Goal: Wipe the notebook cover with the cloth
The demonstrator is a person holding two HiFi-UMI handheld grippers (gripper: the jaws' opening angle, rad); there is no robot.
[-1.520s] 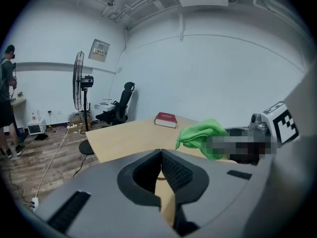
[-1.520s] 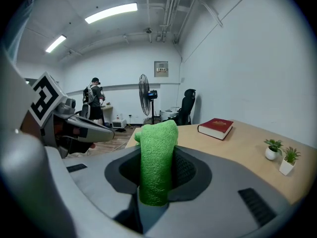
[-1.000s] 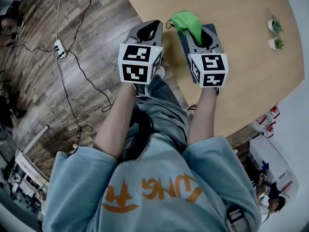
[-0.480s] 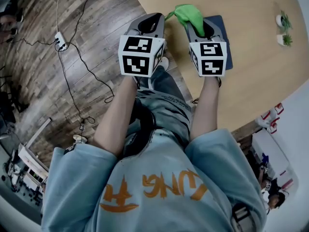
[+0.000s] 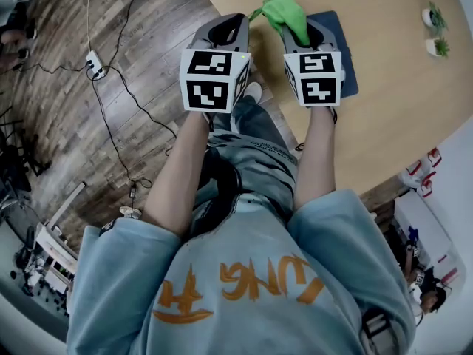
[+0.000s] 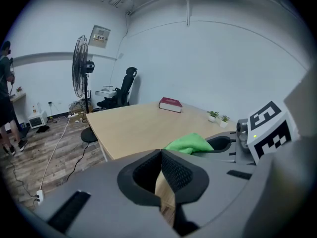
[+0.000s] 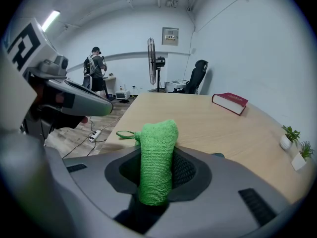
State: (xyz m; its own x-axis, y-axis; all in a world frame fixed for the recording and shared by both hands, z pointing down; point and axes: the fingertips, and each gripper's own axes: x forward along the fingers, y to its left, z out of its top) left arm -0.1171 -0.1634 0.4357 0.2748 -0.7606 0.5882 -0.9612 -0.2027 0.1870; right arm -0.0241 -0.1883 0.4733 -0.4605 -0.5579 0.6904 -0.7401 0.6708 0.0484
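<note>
Pale wood counter [image 5: 399, 21] takes up the far right of what I see from above, with plank floor [image 5: 148, 43] running along its left side.

My right gripper [image 7: 158, 176] is clenched on the green cloth [image 7: 157, 145]. The cloth stands up between the pads as a thick rolled wad, bulging past the tips, and a small loop sticks out to its left. From the head view the cloth [image 5: 284, 12] sits at the far end of my right gripper [image 5: 298, 29], above the left part of the dark blue notebook [image 5: 344, 54]. The notebook lies flat near the counter's near edge, and my gripper covers much of it. I cannot tell whether the cloth is touching the cover.

My left gripper [image 6: 161, 168] is just beside the right one, on its left. Its pads are pressed together with nothing between them, and it sits by the counter's edge, apart from the notebook.

Farther out, a red book [image 7: 230, 103] lies well across the counter, and two small potted plants [image 7: 293, 144] stand toward its right side. Beyond the counter are a standing fan [image 6: 80, 73], an office chair [image 6: 124, 86] and a person [image 7: 96, 68] by the far wall. A power strip [image 5: 94, 65] lies on the floor.
</note>
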